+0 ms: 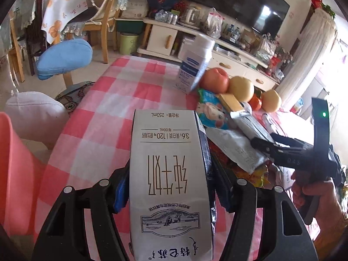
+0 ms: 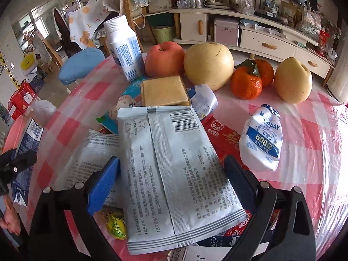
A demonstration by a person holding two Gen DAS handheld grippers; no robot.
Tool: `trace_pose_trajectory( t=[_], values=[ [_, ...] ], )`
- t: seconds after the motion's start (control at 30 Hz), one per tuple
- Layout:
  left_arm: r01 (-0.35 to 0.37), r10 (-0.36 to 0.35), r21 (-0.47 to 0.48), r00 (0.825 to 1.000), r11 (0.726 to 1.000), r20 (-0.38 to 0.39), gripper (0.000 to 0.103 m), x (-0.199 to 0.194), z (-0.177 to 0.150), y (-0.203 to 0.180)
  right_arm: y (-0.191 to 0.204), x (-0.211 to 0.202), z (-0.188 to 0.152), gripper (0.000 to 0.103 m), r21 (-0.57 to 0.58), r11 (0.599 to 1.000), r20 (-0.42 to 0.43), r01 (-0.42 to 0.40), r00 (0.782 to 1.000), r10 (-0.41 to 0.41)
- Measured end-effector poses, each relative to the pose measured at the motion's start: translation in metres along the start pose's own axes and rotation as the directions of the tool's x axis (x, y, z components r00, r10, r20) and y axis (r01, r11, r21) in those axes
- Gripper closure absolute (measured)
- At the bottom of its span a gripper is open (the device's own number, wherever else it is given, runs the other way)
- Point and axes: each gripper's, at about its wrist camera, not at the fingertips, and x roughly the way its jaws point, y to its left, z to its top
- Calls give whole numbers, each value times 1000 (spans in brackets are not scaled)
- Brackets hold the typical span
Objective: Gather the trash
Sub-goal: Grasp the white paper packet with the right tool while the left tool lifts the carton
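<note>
A white 250 mL milk carton [image 1: 167, 163] with dark print stands lifted over the pink checked table [image 1: 91, 130], and my left gripper [image 1: 169, 184] is shut on its sides. The same carton [image 2: 28, 152] shows at the left edge of the right wrist view. My right gripper [image 2: 171, 167] is open around a flat grey-white packet [image 2: 174, 169] that lies unbent on a pile of wrappers, its edges close to both pads. A hand [image 1: 313, 195] holds that right gripper [image 1: 271, 145] at the pile's right side.
Behind the pile stand a white bottle [image 2: 122, 45], an apple [image 2: 164, 58], two pears [image 2: 208, 63], oranges [image 2: 246, 82] and a yellow square [image 2: 164, 91]. A crumpled white pouch [image 2: 261, 141], a red wrapper [image 2: 224, 134] and a yellow wrapper [image 2: 116, 226] lie nearby. A pink tub [image 1: 15, 174] sits off the table's left.
</note>
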Motion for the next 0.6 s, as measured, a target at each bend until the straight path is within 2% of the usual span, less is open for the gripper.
trace_pose_trajectory(
  t=[0.07,0.23,0.4,0.6],
  values=[
    [10,-9,-9,1000,1000,22,38,-2,2,3,2,-1,-2,20,-6,1000,2,-9,1000,9],
    [21,-21,11,999,1000,46,38,-7,2,5,9,-7,-5,30,-31,999,4,-8,1000,8],
    [56,-55,-23,997,998,58,38,-9,3,14,19,-14,-11,39,-52,998,20,21,1000,-20],
    [78,-78,-25,997,997,9,38,-1,-1,13,31,-21,-18,50,-66,995,44,75,996,-72]
  ],
)
